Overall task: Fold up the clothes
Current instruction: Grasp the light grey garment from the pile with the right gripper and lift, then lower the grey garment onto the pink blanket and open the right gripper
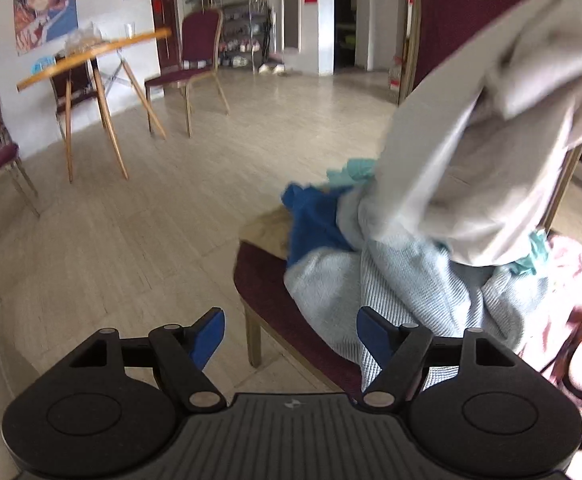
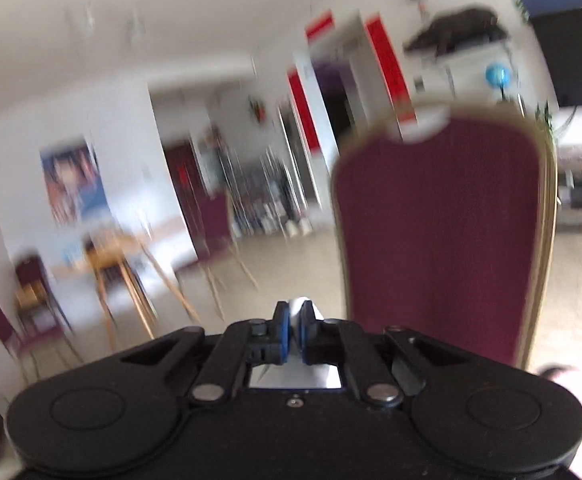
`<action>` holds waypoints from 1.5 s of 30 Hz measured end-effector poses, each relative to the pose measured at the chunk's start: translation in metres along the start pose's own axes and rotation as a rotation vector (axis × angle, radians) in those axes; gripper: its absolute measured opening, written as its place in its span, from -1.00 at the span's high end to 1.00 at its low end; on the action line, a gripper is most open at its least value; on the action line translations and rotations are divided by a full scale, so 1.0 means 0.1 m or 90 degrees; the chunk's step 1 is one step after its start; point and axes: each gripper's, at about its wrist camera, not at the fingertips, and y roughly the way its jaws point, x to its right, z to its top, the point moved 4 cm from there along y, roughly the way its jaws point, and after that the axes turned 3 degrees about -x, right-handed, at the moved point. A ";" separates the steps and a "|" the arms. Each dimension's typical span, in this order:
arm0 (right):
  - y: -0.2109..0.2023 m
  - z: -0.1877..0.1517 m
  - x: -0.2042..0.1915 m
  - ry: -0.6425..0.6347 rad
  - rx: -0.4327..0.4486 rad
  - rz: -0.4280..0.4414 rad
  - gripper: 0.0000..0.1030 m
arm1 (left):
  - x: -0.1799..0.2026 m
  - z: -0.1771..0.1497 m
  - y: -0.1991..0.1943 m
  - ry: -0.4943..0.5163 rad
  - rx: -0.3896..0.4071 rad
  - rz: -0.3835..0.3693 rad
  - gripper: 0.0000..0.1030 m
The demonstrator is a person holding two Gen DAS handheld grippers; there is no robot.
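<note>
Right tongs (image 2: 296,326) clamped on pale grey garment (image 1: 491,152), held lifted above chair seat (image 1: 267,280). Left tongs (image 1: 291,330) spread wide, empty, just before light blue knit (image 1: 391,280) in clothes pile on seat.

The right gripper (image 2: 295,320) has its blue pads (image 2: 282,322) pinched together on a fold of pale cloth (image 2: 306,307), which pokes up past the fingertips and shows again as a white patch behind them. Just right of the fingers and beyond them stands a maroon chair back (image 2: 443,240). Far left of the fingers, blurred, are a wooden table (image 2: 111,256) and a poster (image 2: 73,184).
</note>
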 end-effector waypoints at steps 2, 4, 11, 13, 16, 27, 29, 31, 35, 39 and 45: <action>-0.37 0.24 -0.05 -0.002 0.060 -0.006 0.90 | 0.01 0.01 -0.20 0.007 0.026 -0.008 -0.41; -0.75 0.45 -0.05 -0.003 0.107 -0.016 0.90 | 0.08 -0.01 -0.39 0.024 0.049 -0.028 -0.41; -2.07 0.92 0.20 -0.019 0.149 -0.114 0.89 | 0.69 -0.21 -0.96 0.120 0.099 -0.169 -0.49; -2.32 0.95 0.34 -0.013 0.127 -0.157 0.89 | 0.95 -0.31 -1.04 0.153 0.096 -0.209 -0.50; -2.54 0.93 0.58 0.000 0.085 -0.222 0.89 | 1.44 -0.53 -1.06 0.207 0.071 -0.269 -0.49; -2.59 0.53 1.51 0.077 0.034 -0.264 0.89 | 2.16 -0.98 -1.08 0.282 0.015 -0.305 -0.48; -2.71 0.54 1.65 0.090 0.070 -0.255 0.89 | 2.12 -0.94 -1.07 0.277 0.023 -0.290 -0.48; -2.91 0.53 1.90 0.124 0.100 -0.266 0.89 | 2.08 -0.88 -1.07 0.271 0.028 -0.281 -0.48; -3.25 0.15 2.67 0.174 0.040 -0.393 0.83 | 2.19 -0.97 -1.04 0.296 0.025 -0.285 -0.48; -3.56 -0.71 3.45 0.250 -0.086 -0.539 0.54 | 2.48 -1.31 -0.89 0.353 -0.024 -0.304 -0.48; -3.91 -1.72 3.67 0.397 -0.149 -0.452 0.14 | 2.81 -1.57 -0.63 0.381 -0.075 -0.303 -0.44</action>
